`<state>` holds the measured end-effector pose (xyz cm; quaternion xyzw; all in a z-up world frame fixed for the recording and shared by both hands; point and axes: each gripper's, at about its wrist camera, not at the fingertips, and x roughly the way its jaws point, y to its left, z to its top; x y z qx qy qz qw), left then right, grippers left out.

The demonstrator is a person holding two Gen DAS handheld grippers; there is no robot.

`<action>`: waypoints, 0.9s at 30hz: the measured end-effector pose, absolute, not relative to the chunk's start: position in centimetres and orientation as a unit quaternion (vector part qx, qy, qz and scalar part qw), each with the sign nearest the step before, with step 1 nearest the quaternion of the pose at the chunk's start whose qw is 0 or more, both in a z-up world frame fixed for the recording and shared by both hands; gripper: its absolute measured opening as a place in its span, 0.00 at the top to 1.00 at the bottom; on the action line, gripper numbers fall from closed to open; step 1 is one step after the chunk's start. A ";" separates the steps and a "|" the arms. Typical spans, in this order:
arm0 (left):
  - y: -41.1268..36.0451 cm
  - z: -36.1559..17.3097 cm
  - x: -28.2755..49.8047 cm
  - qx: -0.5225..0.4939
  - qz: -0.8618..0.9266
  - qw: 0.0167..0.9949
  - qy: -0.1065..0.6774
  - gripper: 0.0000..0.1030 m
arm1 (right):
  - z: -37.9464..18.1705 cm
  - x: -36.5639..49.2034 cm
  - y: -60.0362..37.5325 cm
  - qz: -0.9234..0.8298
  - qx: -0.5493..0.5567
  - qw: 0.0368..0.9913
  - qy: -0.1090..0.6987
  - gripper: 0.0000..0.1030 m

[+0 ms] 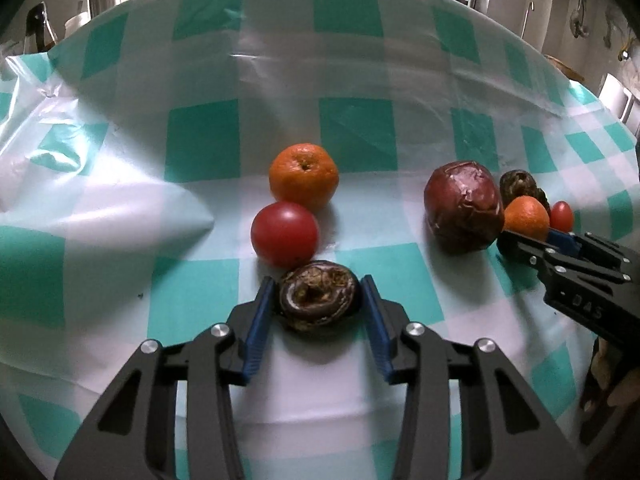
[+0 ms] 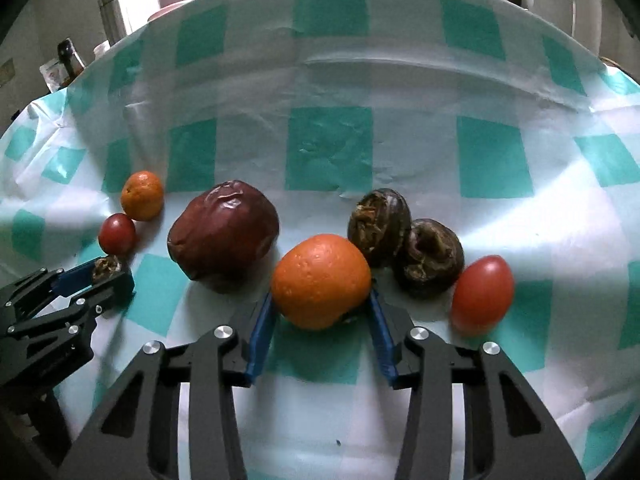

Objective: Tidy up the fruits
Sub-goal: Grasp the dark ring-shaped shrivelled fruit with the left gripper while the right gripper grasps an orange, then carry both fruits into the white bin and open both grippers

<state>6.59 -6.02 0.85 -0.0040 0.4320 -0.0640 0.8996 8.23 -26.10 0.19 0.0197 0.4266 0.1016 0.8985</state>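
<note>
In the left wrist view my left gripper (image 1: 319,294) has its blue pads (image 1: 260,316) against both sides of a dark wrinkled water chestnut (image 1: 319,300) on the cloth. A red cherry tomato (image 1: 285,234) and a small orange (image 1: 304,177) lie just beyond it. In the right wrist view my right gripper (image 2: 322,306) has its pads on both sides of another orange (image 2: 321,280). A large wrinkled red date (image 2: 223,236) lies left of it, two water chestnuts (image 2: 379,226) and a cherry tomato (image 2: 483,294) to the right.
A teal and white checked plastic cloth (image 1: 352,128) covers the table, with a raised fold (image 1: 168,216) at the left. Bottles and jars (image 2: 66,64) stand beyond the far left edge. The right gripper shows at the right of the left wrist view (image 1: 532,246).
</note>
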 end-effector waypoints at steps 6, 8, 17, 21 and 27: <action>-5.6 0.6 6.6 -0.015 -0.061 0.901 0.430 0.59 | 0.0 8.3 -27.3 0.114 0.043 0.896 0.427 0.59; -5.5 0.6 6.6 -0.017 -0.059 0.901 0.430 0.59 | 0.0 8.4 -27.2 0.116 0.046 0.895 0.427 0.59; -5.0 0.5 6.7 -0.026 -0.063 0.901 0.429 0.59 | -0.3 8.7 -28.3 0.116 0.048 0.895 0.429 0.59; -4.6 0.6 6.6 -0.033 -0.063 0.901 0.429 0.59 | 0.1 7.4 -26.6 0.107 0.031 0.896 0.430 0.59; -3.9 1.2 5.6 -0.049 -0.050 0.908 0.414 0.59 | 0.4 5.8 -26.0 0.080 0.014 0.895 0.440 0.59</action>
